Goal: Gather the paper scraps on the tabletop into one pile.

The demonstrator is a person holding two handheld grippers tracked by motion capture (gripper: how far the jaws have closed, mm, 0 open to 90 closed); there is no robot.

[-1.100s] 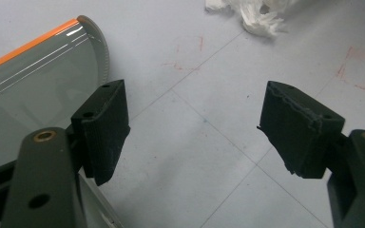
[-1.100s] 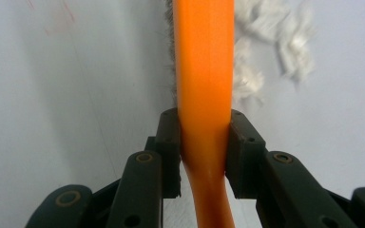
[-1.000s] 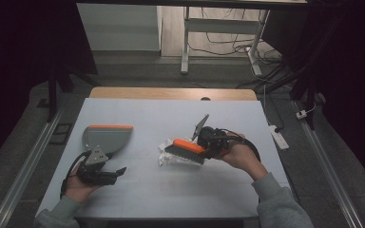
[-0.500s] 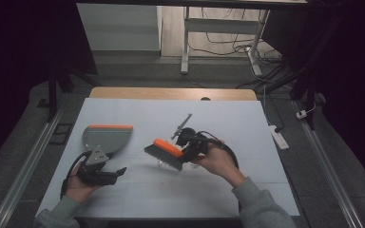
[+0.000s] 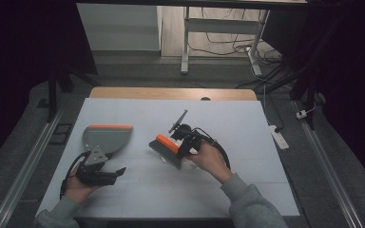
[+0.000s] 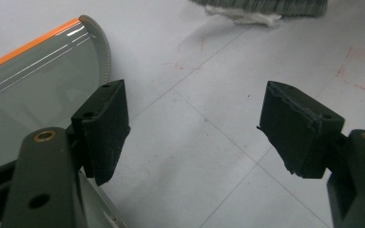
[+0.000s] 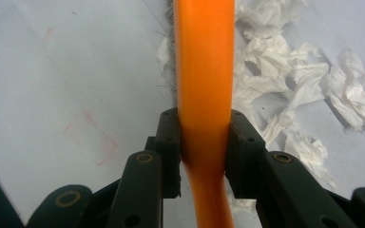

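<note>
Orange-backed hand brush (image 5: 165,148) with grey bristles sits near the middle of the pale grey table (image 5: 247,123), its bristle edge down on the surface. The right gripper (image 5: 183,142) clamps it: in the right gripper view both black jaws press against the sides of the orange plastic back (image 7: 203,71), which runs straight up between them. Crumpled bits of white tissue paper (image 7: 304,85) lie on the table just beside the brush, mostly on one side of the bristles, some touching them. From the left gripper view, the grey bristles (image 6: 261,5) and a scrap of tissue (image 6: 247,17) under them show at the top edge.

Left of the brush, apart from it, a grey plastic dustpan with an orange lip (image 5: 107,137) lies flat on the table. The left gripper (image 5: 109,174) rests near the dustpan's handle end, jaws spread wide with bare table between them; one jaw stands just over the pan's rim (image 6: 102,52), and I cannot tell whether it touches. Faint red pen marks (image 6: 361,69) dot the table surface.
</note>
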